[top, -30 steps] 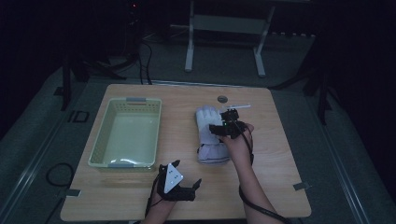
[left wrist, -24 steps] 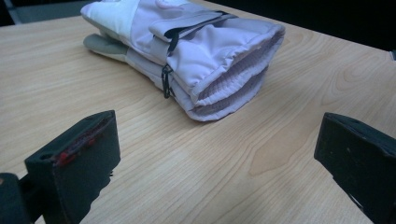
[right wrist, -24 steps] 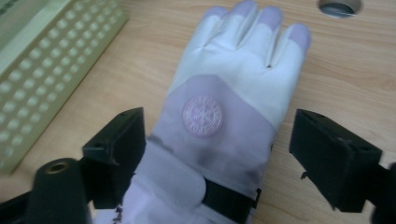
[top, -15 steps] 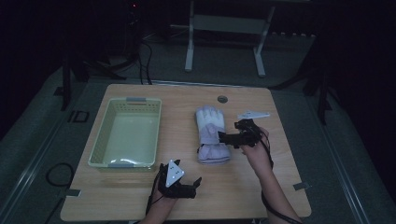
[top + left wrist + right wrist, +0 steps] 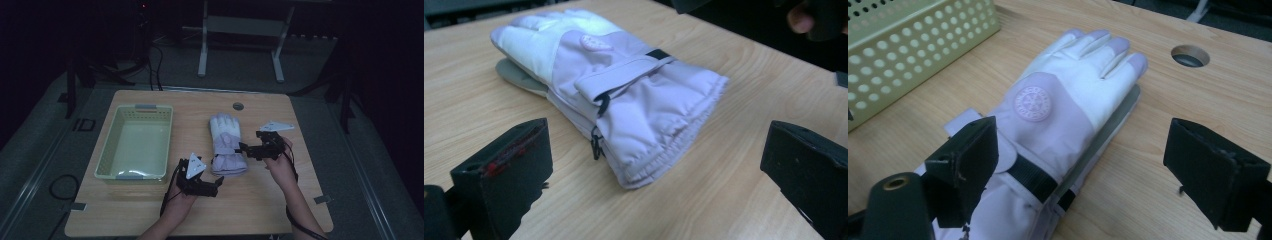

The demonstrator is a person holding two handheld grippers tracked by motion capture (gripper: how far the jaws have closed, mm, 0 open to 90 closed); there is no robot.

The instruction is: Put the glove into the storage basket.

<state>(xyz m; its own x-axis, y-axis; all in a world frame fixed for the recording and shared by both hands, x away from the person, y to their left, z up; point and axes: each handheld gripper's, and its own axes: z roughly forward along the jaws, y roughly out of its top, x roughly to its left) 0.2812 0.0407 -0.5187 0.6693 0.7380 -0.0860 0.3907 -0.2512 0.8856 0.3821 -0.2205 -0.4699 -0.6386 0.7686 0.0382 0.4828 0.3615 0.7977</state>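
A lilac and white glove (image 5: 226, 142) lies flat on the wooden table (image 5: 305, 195), fingers pointing away from me, cuff near. My left gripper (image 5: 216, 185) is at the cuff's near left corner. Its jaws stand wide open in the left gripper view (image 5: 659, 150), with the glove's cuff (image 5: 659, 125) just ahead and untouched. My right gripper (image 5: 245, 148) points left at the glove's wrist strap from its right side. Its jaws (image 5: 1090, 150) have just been opening and stand wide, the glove (image 5: 1058, 105) lying under and ahead of them, with no pad pressing on it.
A pale green perforated basket (image 5: 106, 152) stands left of the glove; its wall shows in the right gripper view (image 5: 923, 40). A round cable hole (image 5: 238, 106) sits in the table beyond the glove's fingertips. A metal stand (image 5: 240, 40) is on the floor behind the table.
My right gripper has drawn back from over the glove's fingers to its right side by the wrist. My left gripper has risen and come closer to the cuff.
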